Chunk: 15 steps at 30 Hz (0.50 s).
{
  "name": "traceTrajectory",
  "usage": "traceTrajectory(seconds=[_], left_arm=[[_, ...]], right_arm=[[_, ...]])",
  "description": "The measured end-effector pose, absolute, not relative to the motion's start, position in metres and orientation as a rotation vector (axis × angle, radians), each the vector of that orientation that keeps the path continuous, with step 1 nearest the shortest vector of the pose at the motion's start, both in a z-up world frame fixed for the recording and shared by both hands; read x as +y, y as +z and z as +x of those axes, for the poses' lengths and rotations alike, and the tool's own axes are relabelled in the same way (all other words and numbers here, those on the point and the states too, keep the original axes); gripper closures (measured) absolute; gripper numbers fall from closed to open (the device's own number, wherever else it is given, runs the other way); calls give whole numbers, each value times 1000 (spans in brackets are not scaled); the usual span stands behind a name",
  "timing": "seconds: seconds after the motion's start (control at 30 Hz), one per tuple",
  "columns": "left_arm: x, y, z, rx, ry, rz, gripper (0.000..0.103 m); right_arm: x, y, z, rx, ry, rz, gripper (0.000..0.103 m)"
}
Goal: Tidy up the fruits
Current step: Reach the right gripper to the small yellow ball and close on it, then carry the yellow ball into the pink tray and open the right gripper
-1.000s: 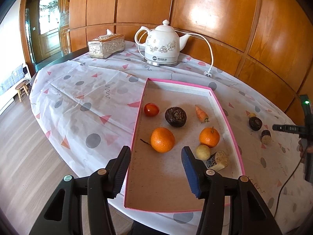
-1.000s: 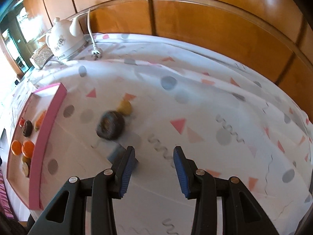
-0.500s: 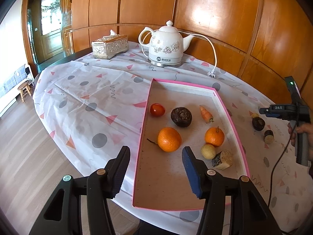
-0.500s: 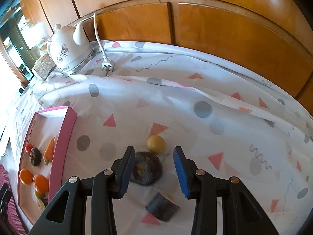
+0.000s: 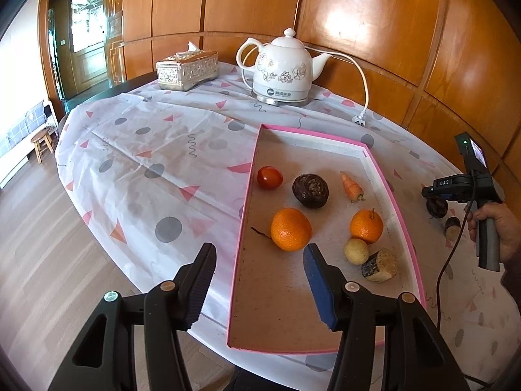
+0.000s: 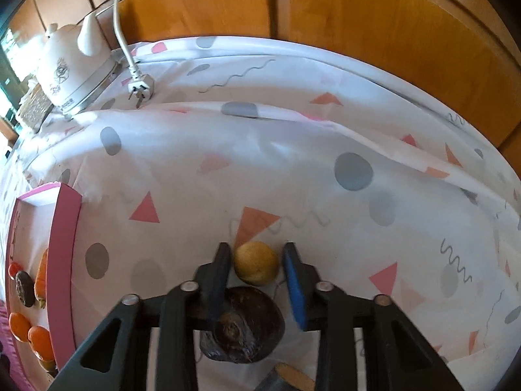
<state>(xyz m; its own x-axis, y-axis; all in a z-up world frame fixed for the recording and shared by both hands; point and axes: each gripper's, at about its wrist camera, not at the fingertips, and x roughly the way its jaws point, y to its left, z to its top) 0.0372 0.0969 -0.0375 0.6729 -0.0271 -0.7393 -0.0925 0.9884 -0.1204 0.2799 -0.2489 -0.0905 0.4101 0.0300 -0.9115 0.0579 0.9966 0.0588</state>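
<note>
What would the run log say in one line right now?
right gripper: open around yellow fruit | left gripper: open over tray | dark fruit: on cloth

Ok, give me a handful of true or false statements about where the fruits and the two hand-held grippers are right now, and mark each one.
1. The right hand-held gripper has its fingers on either side of a small yellow fruit. True.
2. The left hand-held gripper is clamped on the large orange. False: it is open and holds nothing; the orange lies in the tray.
3. Two oranges lie in the pink-rimmed tray. True.
4. The carrot lies on the tablecloth outside the tray. False: it is inside the tray.
5. The kettle's plug sits in a socket. False: it lies loose on the tablecloth.
</note>
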Motion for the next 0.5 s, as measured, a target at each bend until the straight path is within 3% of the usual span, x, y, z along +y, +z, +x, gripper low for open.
traceTrajectory(seconds=[0.5], left_arm=[[96, -34, 32, 820, 32, -147, 46]], right_arm=[[-232, -88, 280, 1132, 19, 41, 77]])
